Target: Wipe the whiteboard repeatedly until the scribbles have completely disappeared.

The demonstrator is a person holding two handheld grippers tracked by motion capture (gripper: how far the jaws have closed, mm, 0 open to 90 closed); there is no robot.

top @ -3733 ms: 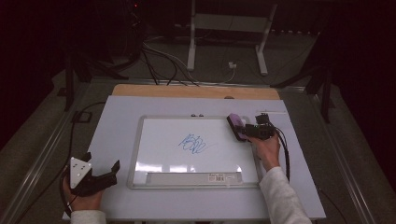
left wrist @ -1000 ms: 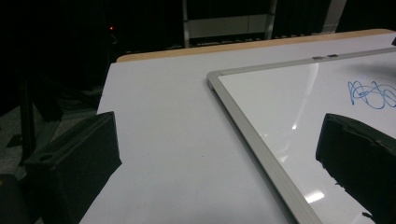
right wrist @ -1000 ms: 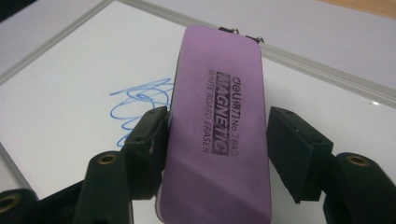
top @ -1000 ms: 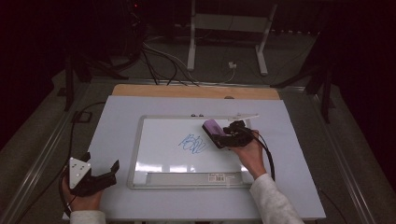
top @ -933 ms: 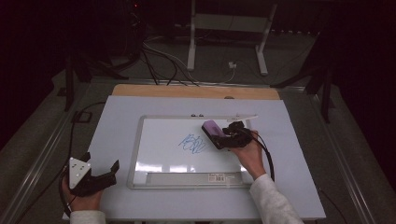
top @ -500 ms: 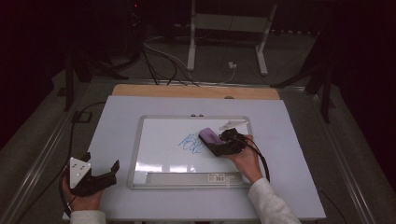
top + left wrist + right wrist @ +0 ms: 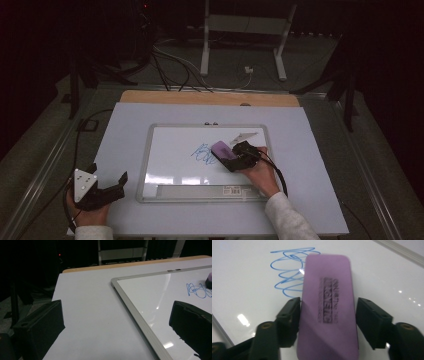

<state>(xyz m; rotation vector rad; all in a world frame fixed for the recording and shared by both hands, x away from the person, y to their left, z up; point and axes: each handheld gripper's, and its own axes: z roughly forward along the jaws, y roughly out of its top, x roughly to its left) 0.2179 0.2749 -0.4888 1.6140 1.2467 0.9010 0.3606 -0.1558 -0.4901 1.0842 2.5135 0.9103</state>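
A purple eraser (image 7: 220, 149) (image 7: 327, 307) lies flat on the whiteboard (image 7: 170, 165), over the right edge of a blue scribble (image 7: 201, 154) (image 7: 287, 275). My right gripper (image 7: 223, 156) (image 7: 328, 302) straddles the eraser and its jaws have just been opening. The left jaw still touches the eraser's side, and a thin gap shows at the right jaw. My left gripper (image 7: 107, 175) (image 7: 117, 322) rests open at the table's front left corner, beside the board's frame (image 7: 132, 307), with nothing between its jaws.
The whiteboard sits mid-table on a white cover (image 7: 120, 135), with a wooden strip (image 7: 200, 97) along the far edge. A marker tray (image 7: 200, 191) runs along the board's front. Cables (image 7: 170, 55) and metal stand legs (image 7: 205, 45) lie on the floor beyond.
My right gripper carried the eraser leftward across the board and down onto the scribble's right edge. Its jaws have spread slightly. The left gripper stayed put.
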